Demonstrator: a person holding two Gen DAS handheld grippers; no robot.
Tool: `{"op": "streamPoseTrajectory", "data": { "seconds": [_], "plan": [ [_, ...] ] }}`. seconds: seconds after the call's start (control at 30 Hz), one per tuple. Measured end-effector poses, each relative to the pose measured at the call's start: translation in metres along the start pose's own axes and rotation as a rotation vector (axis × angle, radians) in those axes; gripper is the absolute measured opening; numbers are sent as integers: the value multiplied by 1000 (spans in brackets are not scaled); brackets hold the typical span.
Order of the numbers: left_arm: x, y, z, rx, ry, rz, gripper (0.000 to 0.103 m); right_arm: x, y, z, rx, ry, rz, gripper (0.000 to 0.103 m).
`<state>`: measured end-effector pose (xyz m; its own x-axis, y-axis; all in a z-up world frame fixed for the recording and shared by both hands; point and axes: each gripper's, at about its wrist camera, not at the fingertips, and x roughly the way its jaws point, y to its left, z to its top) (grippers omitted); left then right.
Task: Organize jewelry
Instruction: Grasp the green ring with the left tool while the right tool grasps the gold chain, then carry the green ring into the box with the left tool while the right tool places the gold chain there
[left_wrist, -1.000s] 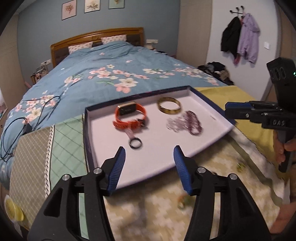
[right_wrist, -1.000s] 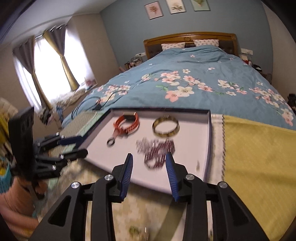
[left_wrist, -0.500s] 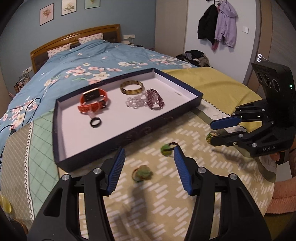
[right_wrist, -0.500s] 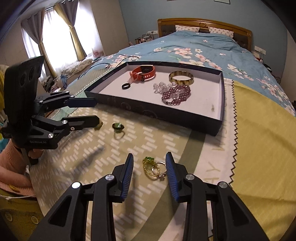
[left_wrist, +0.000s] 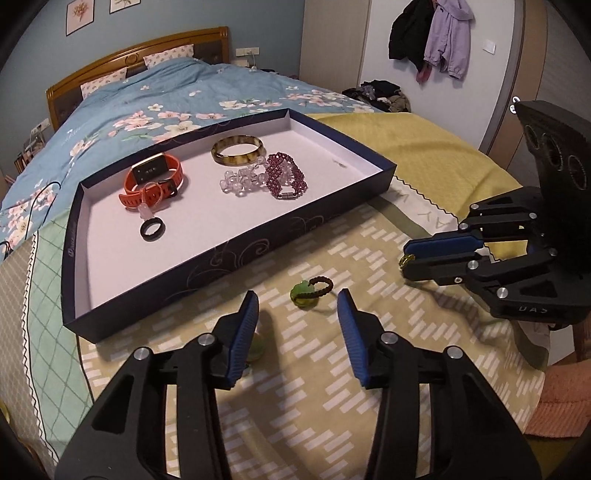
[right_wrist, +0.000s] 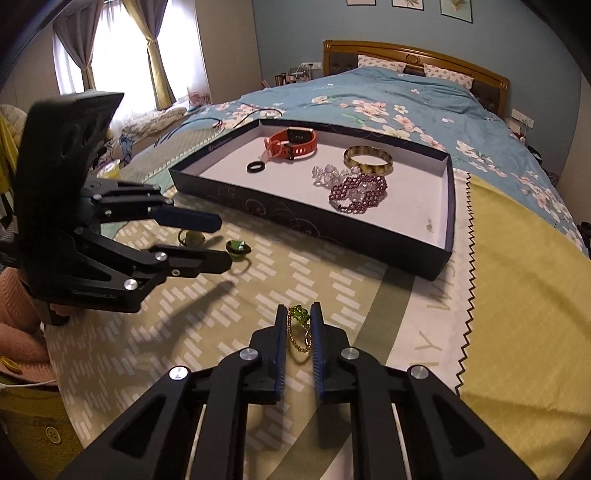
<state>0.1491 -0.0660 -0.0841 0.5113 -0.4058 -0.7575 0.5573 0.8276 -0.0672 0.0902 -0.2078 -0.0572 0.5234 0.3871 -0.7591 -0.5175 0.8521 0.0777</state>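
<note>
A dark blue tray (left_wrist: 258, 242) (right_wrist: 295, 214) holds an orange watch (left_wrist: 153, 177), a black ring (left_wrist: 151, 230), an amber bangle (left_wrist: 238, 149) and beaded bracelets (left_wrist: 286, 175). In front of it, on the patterned cloth, lies a green ring with a dark braided band (left_wrist: 308, 291) (right_wrist: 238, 247). It sits just ahead of my left gripper (left_wrist: 298, 299) (right_wrist: 218, 242), whose jaws are closing but still apart from it. A pale green ring (left_wrist: 256, 349) lies under the left finger. My right gripper (right_wrist: 299, 314) (left_wrist: 406, 258) is closing on a gold chain ring with a green stone (right_wrist: 298, 326); its pads touch it.
The cloth-covered table meets a bed with a blue floral cover (left_wrist: 192, 96). A yellow cloth (right_wrist: 517, 295) covers the right side. Cables (right_wrist: 207, 122) lie beyond the tray's left end. Coats (left_wrist: 432, 33) hang on the far wall. A pink sleeve (left_wrist: 554, 398) shows at the edge.
Both grippers came down and back from over the tray to the loose rings on the cloth. The right jaws narrowed around the gold ring. The left jaws narrowed slightly.
</note>
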Motion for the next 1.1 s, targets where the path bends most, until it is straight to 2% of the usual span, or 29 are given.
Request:
{"op": "streamPoseTrajectory", "data": {
  "seconds": [0.27, 0.43, 0.47, 0.57, 0.83, 0.97, 1.1],
  "plan": [
    [10, -4, 5, 7, 19, -11, 41, -18, -14, 5, 97, -78, 75, 11],
    [17, -5, 10, 2, 35, -7, 32, -21, -23, 7, 150, -100, 111, 11],
    [19, -5, 11, -3, 38, -9, 28, -20, -23, 8, 151, -101, 110, 11],
    [19, -5, 11, -6, 37, -10, 24, -20, -24, 8, 158, -104, 113, 11],
    [15, -3, 11, -28, 21, -14, 21, -19, -25, 10, 174, -119, 121, 11],
    [5, -2, 11, -44, -1, -19, 13, -20, -25, 15, 178, -137, 121, 11],
    [-7, 2, 14, -58, -35, -21, 13, -20, -26, 20, 179, -153, 123, 11]
  ]
}}
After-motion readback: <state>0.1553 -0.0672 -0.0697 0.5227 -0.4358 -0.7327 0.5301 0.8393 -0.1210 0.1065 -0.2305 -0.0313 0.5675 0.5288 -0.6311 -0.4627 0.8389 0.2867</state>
